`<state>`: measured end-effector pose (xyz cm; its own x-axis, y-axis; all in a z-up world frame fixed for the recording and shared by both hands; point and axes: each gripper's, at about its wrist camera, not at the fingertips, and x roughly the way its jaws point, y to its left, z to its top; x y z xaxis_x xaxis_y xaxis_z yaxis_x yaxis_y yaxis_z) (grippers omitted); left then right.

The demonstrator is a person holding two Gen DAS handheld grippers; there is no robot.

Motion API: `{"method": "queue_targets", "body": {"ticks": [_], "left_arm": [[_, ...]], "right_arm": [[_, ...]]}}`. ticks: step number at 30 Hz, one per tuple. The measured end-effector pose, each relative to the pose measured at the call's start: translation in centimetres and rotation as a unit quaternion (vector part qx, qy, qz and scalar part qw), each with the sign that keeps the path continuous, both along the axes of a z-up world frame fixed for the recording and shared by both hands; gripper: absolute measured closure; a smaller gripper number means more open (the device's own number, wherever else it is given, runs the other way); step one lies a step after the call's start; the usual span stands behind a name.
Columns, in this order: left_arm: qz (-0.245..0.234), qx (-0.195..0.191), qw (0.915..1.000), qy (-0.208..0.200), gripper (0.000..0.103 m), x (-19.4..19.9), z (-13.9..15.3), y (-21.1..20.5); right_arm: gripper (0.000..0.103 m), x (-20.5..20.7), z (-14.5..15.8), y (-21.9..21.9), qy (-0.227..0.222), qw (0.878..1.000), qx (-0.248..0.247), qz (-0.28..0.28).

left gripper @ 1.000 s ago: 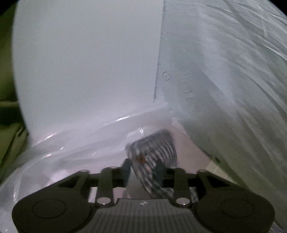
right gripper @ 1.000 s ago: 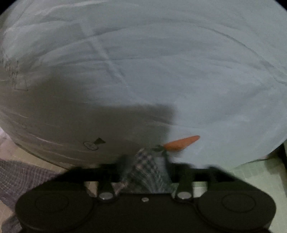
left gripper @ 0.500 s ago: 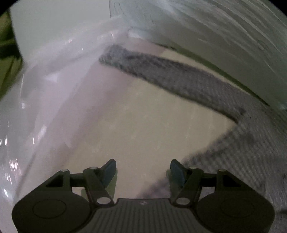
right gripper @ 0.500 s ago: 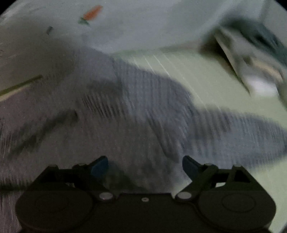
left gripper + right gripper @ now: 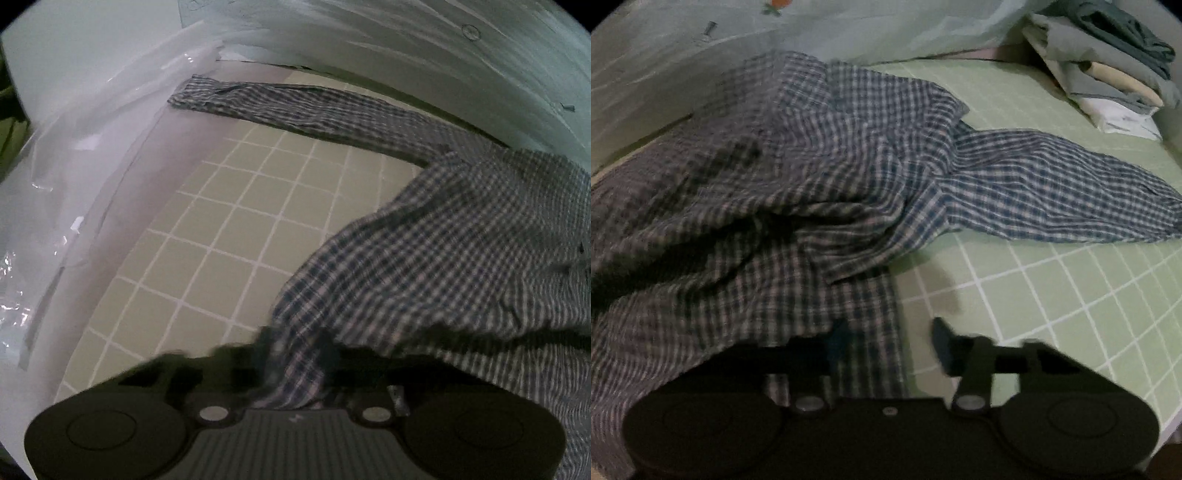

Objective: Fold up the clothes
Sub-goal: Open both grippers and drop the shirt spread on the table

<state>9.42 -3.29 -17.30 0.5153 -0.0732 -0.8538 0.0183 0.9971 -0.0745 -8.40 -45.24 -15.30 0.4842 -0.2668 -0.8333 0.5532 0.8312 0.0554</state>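
Observation:
A blue-and-white plaid shirt (image 5: 443, 240) lies rumpled on a green gridded mat (image 5: 221, 240). One sleeve (image 5: 295, 107) stretches away to the far left. My left gripper (image 5: 295, 365) is closing, and a fold of the shirt's edge is pinched between its fingers. In the right wrist view the shirt (image 5: 812, 166) fills the left half and its other sleeve (image 5: 1052, 195) trails right. My right gripper (image 5: 886, 343) is closing with the shirt's edge between the jaws. Its right finger (image 5: 943, 343) stands clear of the cloth and its left finger is under the fabric.
A stack of folded clothes (image 5: 1108, 74) sits at the mat's far right corner. Clear plastic sheeting (image 5: 74, 166) runs along the left side. A pale printed cloth (image 5: 406, 44) hangs behind the shirt. The mat (image 5: 1071, 295) extends to the right of my right gripper.
Both grippers let go of the plaid cloth held up by the pale sheet, swung down with jaws wide, and now close over the shirt's near edge.

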Motion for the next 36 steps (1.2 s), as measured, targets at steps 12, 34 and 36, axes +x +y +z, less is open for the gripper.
{"method": "queue_targets", "body": {"ticks": [12,34,36], "left_arm": [[0.030,0.005,0.9995,0.010,0.099,-6.7,1.1,-2.2],[0.087,0.045,0.9952,-0.005,0.018,-10.6,5.9,-9.7],[0.067,0.056,0.9961,-0.010,0.014,-9.2,6.4,-10.9]], "right_arm": [[0.103,-4.2,0.3,-2.2,0.018,0.999,-0.016,0.030],[0.040,-8.0,3.0,-14.9,-0.019,0.999,-0.022,-0.019],[0.014,-6.2,3.6,-15.4,-0.040,0.999,-0.028,-0.008]]}}
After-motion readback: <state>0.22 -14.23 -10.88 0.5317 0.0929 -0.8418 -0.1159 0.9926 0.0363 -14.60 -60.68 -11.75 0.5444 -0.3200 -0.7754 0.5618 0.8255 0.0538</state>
